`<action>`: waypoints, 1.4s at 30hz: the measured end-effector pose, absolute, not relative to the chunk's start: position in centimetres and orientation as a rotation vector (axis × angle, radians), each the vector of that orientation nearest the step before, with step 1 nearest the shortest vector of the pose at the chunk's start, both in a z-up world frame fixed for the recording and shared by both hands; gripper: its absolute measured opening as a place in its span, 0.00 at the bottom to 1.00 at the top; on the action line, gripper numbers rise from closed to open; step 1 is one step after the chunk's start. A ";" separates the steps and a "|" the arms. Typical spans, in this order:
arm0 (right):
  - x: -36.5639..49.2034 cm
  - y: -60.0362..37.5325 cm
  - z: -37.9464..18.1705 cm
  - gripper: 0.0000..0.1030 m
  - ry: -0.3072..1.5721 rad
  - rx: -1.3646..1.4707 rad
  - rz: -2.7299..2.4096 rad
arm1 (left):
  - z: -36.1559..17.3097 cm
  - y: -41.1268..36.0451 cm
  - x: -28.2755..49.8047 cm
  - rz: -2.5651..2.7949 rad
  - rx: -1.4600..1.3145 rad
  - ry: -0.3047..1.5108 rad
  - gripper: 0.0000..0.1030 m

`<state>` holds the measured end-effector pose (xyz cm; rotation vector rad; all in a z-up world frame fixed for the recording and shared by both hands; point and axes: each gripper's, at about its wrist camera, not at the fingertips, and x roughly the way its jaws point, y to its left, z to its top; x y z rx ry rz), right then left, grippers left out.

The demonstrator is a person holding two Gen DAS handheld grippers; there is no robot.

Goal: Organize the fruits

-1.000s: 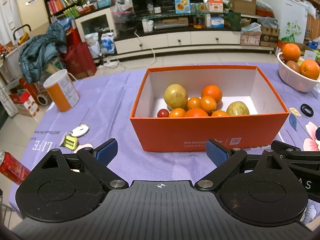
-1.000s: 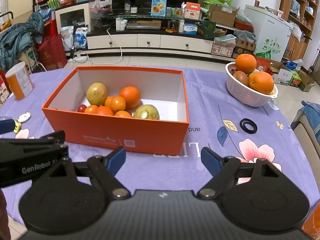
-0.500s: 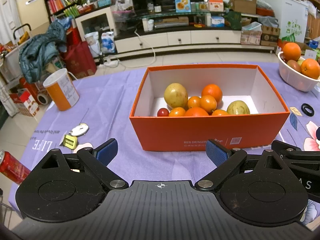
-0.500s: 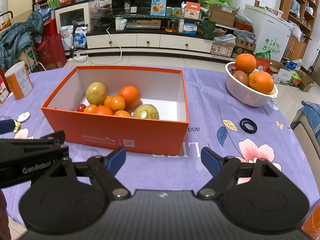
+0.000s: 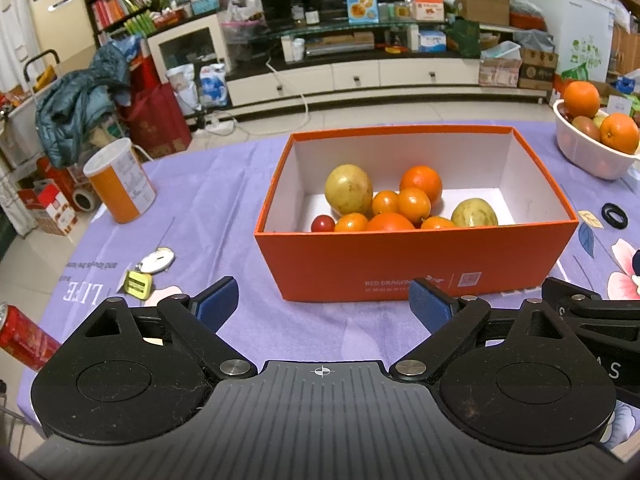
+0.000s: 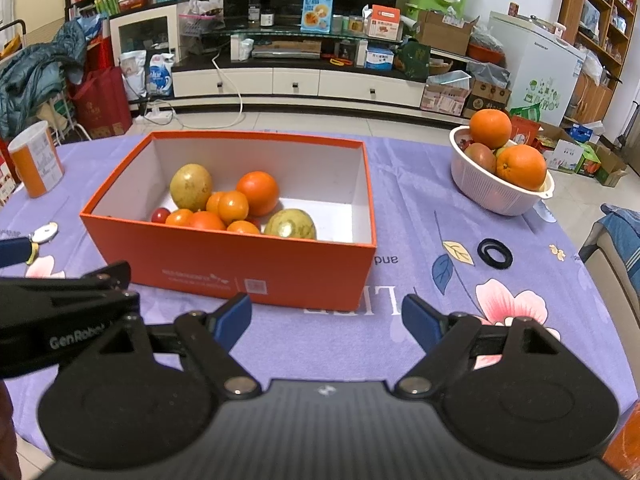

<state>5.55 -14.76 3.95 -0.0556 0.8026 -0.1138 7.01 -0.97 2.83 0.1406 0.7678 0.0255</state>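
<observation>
An orange box (image 5: 416, 264) (image 6: 248, 268) stands in the middle of the purple tablecloth. It holds several oranges (image 5: 421, 182) (image 6: 258, 193), two yellow-green round fruits (image 5: 349, 189) (image 6: 191, 187) and a small red fruit (image 5: 322, 223). A white basket (image 6: 492, 192) (image 5: 592, 156) at the far right holds two oranges (image 6: 520, 166) and a reddish fruit. My left gripper (image 5: 322, 300) is open and empty, just in front of the box. My right gripper (image 6: 326, 314) is open and empty, in front of the box's right corner.
An orange-and-white can (image 5: 118, 184) stands at the left. A tape measure and a yellow tag (image 5: 150, 268) lie near the left front. A red drink can (image 5: 24, 336) lies at the left edge. A black ring (image 6: 495, 253) lies right of the box.
Both grippers have drawn back very slightly from the box. Both stay open and empty.
</observation>
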 end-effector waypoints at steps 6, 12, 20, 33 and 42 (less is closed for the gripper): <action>5.6 -14.8 3.9 0.81 0.803 -0.056 -0.114 | 2.8 -1.0 7.0 0.024 0.145 0.765 0.66; 5.5 -14.7 4.0 0.81 0.804 -0.057 -0.113 | 2.8 -1.1 7.0 0.022 0.145 0.769 0.66; 5.6 -14.8 4.0 0.81 0.806 -0.058 -0.111 | 2.7 -1.2 7.1 0.024 0.149 0.771 0.66; 5.7 -14.8 4.0 0.81 0.806 -0.056 -0.111 | 2.6 -1.1 7.1 0.021 0.149 0.772 0.66; 5.7 -14.8 4.0 0.81 0.806 -0.056 -0.110 | 2.6 -1.2 7.1 0.017 0.147 0.772 0.64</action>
